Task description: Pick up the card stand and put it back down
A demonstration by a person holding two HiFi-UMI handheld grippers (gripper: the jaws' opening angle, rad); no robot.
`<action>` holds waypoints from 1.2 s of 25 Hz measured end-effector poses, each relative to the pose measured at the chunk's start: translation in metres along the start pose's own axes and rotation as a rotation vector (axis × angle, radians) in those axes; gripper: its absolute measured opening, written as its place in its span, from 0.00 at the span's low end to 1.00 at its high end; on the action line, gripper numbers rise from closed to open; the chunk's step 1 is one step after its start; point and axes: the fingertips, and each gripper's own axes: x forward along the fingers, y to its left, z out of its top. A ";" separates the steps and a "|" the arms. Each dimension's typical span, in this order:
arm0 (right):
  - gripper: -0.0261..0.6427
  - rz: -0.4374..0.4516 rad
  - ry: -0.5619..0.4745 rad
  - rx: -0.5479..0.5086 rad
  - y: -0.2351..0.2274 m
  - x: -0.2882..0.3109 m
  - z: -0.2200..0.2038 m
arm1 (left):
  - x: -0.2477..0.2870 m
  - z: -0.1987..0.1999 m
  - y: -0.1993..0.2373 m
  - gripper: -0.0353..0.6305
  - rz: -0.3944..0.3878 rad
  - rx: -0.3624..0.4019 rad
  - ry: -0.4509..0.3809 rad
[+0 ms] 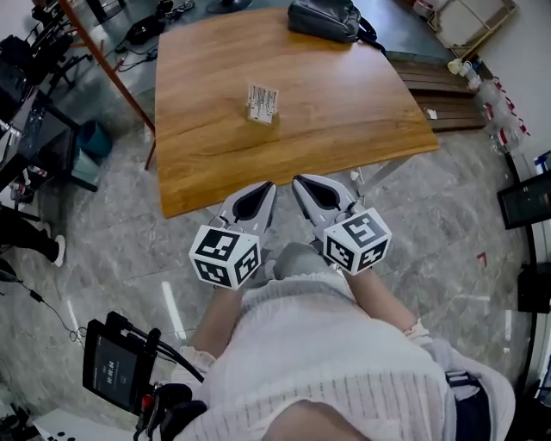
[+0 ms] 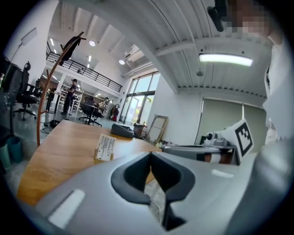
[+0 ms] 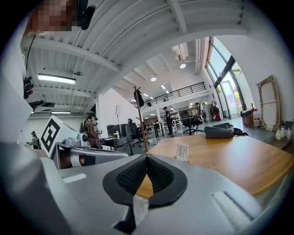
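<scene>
We are in an open-plan office: swivel chairs (image 2: 20,94), work desks (image 2: 89,109), a railed mezzanine (image 2: 87,73) and tall windows (image 2: 140,98)

The card stand (image 1: 262,103) sits mid-counter (image 1: 344,121), a bag (image 1: 325,19) behind it at the far edge. The left tool (image 1: 267,187) and right tool (image 1: 299,182) (side by side) hover before the near edge.

You can read no text here. The white card (image 1: 263,99) in the small wooden card stand (image 1: 259,116) on the brown wooden table (image 1: 344,103) carries rows of dark print, too small to make out in any view. The white cubes on your left gripper (image 1: 267,187) and right gripper (image 1: 298,182) bear only black square marker patterns, no letters or digits. The dark screen (image 1: 110,366) low at your left shows faint pale marks, illegible.
</scene>
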 end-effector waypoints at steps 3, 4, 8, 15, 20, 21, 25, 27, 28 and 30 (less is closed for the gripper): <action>0.04 -0.005 0.010 0.001 -0.014 0.003 -0.009 | 0.011 -0.009 0.006 0.06 0.013 -0.013 0.000; 0.04 -0.003 0.013 0.004 -0.018 0.007 -0.011 | 0.015 -0.011 0.010 0.06 0.018 -0.019 0.002; 0.04 0.028 0.034 0.014 -0.033 0.036 -0.011 | 0.032 -0.005 0.036 0.06 0.035 -0.033 0.007; 0.04 0.086 0.061 0.034 -0.078 0.097 0.001 | 0.082 0.019 0.094 0.06 0.065 -0.059 -0.003; 0.04 0.127 0.100 0.040 -0.104 0.139 0.007 | 0.122 0.029 0.127 0.06 0.092 -0.091 -0.004; 0.04 0.138 0.105 0.038 -0.107 0.144 0.009 | 0.127 0.029 0.130 0.06 0.098 -0.100 0.000; 0.05 0.187 0.135 0.017 -0.111 0.155 0.011 | 0.136 0.029 0.141 0.06 0.133 -0.130 0.014; 0.05 0.201 0.147 0.027 -0.121 0.166 0.008 | 0.146 0.025 0.154 0.06 0.151 -0.148 0.017; 0.05 0.205 0.152 0.034 -0.127 0.171 0.005 | 0.152 0.022 0.160 0.06 0.156 -0.158 0.019; 0.05 0.213 0.165 0.040 -0.137 0.180 -0.002 | 0.164 0.015 0.169 0.06 0.159 -0.173 0.024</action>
